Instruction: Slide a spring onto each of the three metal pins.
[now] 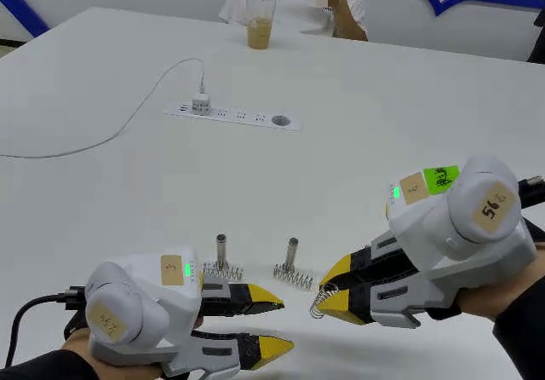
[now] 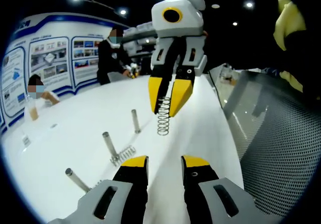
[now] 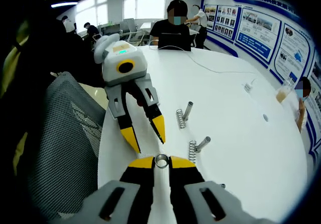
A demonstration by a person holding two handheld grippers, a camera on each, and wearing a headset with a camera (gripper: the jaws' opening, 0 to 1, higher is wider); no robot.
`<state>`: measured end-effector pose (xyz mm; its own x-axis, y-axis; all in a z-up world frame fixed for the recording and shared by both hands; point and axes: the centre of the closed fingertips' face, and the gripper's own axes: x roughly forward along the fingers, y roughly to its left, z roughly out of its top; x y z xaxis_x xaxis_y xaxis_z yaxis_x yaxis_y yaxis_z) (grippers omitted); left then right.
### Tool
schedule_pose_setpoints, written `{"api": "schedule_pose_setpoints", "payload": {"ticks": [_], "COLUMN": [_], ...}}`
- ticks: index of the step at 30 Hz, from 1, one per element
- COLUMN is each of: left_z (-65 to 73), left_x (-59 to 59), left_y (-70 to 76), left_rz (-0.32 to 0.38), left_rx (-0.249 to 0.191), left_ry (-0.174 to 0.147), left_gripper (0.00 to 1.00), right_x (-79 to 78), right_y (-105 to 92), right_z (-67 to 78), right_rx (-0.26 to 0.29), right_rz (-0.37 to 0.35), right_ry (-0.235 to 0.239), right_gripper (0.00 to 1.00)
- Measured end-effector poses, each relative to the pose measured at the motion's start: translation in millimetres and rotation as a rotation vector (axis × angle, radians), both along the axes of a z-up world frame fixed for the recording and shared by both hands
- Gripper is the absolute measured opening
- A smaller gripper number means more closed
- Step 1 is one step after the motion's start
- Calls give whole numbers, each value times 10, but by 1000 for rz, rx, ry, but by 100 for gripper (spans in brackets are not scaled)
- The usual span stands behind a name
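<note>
**Right gripper** [image 1: 334, 290], lower right of the head view. The jaws are almost together, clamped on one end of the held spring [image 1: 321, 301]. The long axis of the held spring runs roughly in line with the jaws. Its free end projects past the yellow tips toward the lower left of the frame, close over the table [image 1: 383, 141]; whether it touches the surface cannot be told. In the right gripper view this spring appears end-on, as a small ring between the tips at lower centre. In the left gripper view it hangs straight down the frame from the tips at upper centre.

**Left gripper** [image 1: 271, 322], lower left of the head view. The jaws are spread apart and released, gripping nothing. The tips point toward the right of the frame, near the held spring but apart from it.

**Pins.** Just above both sets of tips in the head view, the left pin [image 1: 221, 248] and the right pin [image 1: 292, 250] stand upright and bare. The first loose spring [image 1: 223, 271] lies flat at the foot of the left pin. The second loose spring [image 1: 294, 276] lies flat at the foot of the right pin. Each has its long axis roughly horizontal in the frame. The left gripper view adds a third pin [image 2: 76, 180] at lower left, in line with the other two.

**Background.** Upper centre holds a power strip [image 1: 230, 114] with a white cable [image 1: 128, 124] plugged in. A cup [image 1: 260, 14] of drink stands at the top edge, before a seated person [image 1: 294, 1].
</note>
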<state>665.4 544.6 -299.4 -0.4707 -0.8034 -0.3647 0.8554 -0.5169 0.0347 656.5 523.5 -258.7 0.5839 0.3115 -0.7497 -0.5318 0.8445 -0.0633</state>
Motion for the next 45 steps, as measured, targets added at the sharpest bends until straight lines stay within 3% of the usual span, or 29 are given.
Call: {"api": "schedule_pose_setpoints", "payload": {"ticks": [24, 45], "left_z": [28, 10], "left_x": [272, 579], "left_y": [132, 292], "left_rz": [108, 222], "left_rx": [6, 12], "left_ry": [52, 78], "left_gripper": [45, 54], "right_x": [-36, -30], "right_y": [-486, -878], "right_z": [221, 237], "right_rx": [-36, -88], "right_rz": [-133, -241], "right_ry": [-40, -38], "right_gripper": [12, 12]}}
